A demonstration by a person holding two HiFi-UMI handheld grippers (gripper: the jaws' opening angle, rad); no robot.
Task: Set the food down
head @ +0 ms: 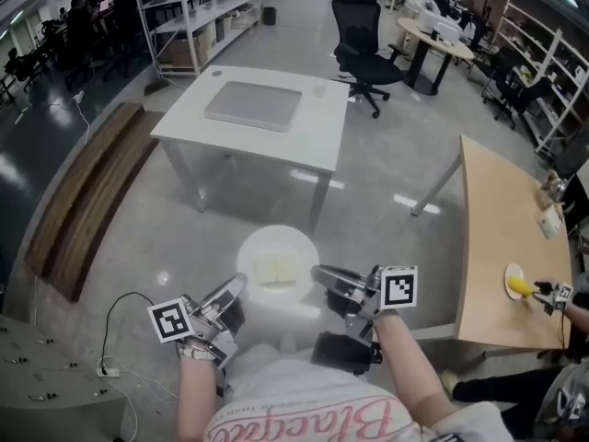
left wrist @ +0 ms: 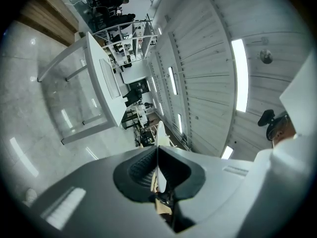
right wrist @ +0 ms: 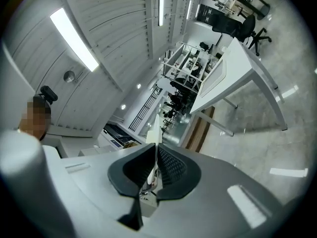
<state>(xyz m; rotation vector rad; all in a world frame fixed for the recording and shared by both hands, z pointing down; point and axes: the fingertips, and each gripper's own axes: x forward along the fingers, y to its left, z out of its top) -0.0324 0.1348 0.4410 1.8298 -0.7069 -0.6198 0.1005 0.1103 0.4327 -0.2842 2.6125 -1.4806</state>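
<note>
White plate rim, seen edge-on as a thin pale blade, sits between the jaws of the left gripper (left wrist: 157, 148), and they are pinched onto it. The right gripper (right wrist: 156, 146) shows me the same: jaws pressed onto the plate's (right wrist: 154, 128) opposite edge. From either gripper view I can't see the food at all, only the rim. A tan scrap low in the left jaws' throat is too dark to name.

In the head view the plate hangs between both grippers at lower centre, over grey floor (head: 184, 247), resting on no worktop. The food (head: 276, 269) is a few pale yellow pieces. Glare washes them out, so I can't tell what they are. The plate's near edge blurs into the person's pale shirt (head: 304, 403).

Farther up stands a white worktop (head: 308, 141) carrying a flat grey slab (head: 253, 105). A wooden worktop (head: 488, 238) at the right is cut off by the frame edge.
</note>
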